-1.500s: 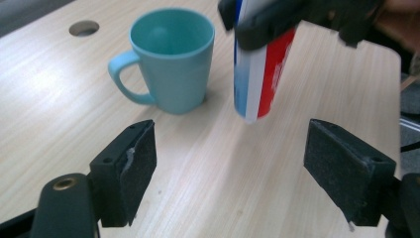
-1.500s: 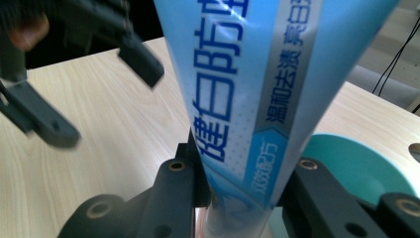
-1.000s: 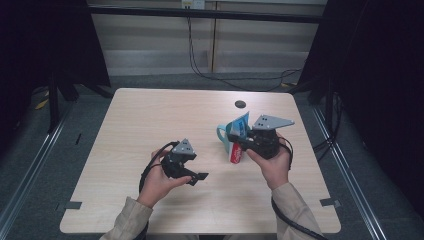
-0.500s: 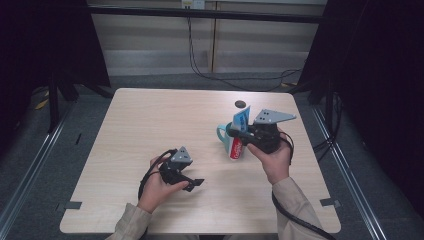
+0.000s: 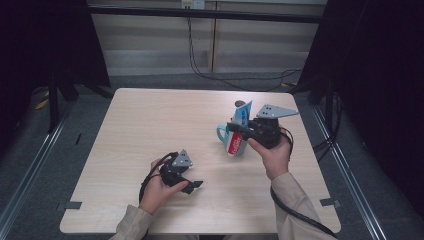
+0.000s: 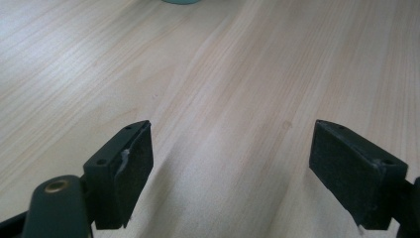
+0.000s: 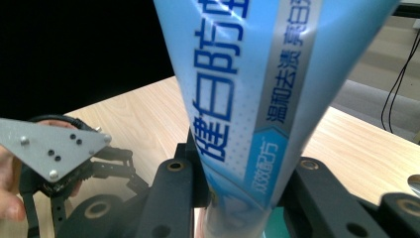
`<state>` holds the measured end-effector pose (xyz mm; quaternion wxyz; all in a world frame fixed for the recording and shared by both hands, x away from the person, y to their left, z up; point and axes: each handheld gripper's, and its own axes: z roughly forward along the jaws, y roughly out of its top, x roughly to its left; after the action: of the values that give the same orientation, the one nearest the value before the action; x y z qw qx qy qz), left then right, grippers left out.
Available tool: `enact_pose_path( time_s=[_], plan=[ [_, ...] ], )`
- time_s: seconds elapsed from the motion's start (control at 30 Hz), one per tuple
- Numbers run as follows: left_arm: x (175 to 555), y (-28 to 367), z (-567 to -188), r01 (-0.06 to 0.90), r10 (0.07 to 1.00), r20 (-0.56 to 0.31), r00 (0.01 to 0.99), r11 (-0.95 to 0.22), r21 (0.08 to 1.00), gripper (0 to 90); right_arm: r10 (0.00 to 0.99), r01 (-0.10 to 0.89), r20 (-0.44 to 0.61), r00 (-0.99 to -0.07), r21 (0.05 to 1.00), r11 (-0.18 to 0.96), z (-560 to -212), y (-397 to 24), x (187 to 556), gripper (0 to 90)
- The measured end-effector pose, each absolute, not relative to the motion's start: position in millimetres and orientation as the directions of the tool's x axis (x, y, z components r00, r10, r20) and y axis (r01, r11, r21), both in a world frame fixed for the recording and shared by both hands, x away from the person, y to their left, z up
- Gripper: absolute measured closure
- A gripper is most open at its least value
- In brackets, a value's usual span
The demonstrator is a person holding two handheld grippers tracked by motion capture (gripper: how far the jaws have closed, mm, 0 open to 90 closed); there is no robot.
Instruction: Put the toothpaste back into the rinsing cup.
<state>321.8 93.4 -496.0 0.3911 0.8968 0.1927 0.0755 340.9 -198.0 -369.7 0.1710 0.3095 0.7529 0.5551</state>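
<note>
in the high view, the right tongs are pinching a blue toothpaste tube, holding it upright in a teal mug on the table. the left tongs are hovering well nearer the person than the mug.

in the left gripper view, the left tongs are standing spread over bare table.

in the right gripper view, the right tongs are squeezing the toothpaste tube over the mug.

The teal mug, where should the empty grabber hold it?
Probably by the handle, coming from the table's left. The mug stands upright, its handle points toward the open left gripper, and the right gripper with the toothpaste tube crowds its top.
</note>
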Motion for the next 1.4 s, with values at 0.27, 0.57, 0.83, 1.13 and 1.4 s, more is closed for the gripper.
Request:
enact_pose_path(
  time_s=[0.27,0.57,0.83,1.13,1.4],
  plan=[
    [321,95,-501,0.281,0.404,-0.007,0.915,-0.625,0.728,17.7,0.655,0.272,0.079,-0.752,0.942,0.199,-362,-197,345,72.7],
    [320,95,-510,0.292,0.410,-0.020,0.912,-0.612,0.735,17.1,0.652,0.270,0.089,-0.753,0.945,0.183,-356,-197,350,72.6],
    [320,95,-510,0.304,0.416,-0.033,0.909,-0.604,0.737,15.7,0.658,0.270,0.093,-0.747,0.947,0.172,-350,-198,356,72.5],
    [320,95,-511,0.304,0.414,-0.036,0.909,-0.604,0.737,15.5,0.673,0.269,0.088,-0.734,0.948,0.169,-344,-200,361,72.5],
    [320,95,-511,0.304,0.416,-0.034,0.909,-0.604,0.737,15.4,0.681,0.258,0.082,-0.728,0.953,0.161,-340,-202,362,72.5]
  ],
)
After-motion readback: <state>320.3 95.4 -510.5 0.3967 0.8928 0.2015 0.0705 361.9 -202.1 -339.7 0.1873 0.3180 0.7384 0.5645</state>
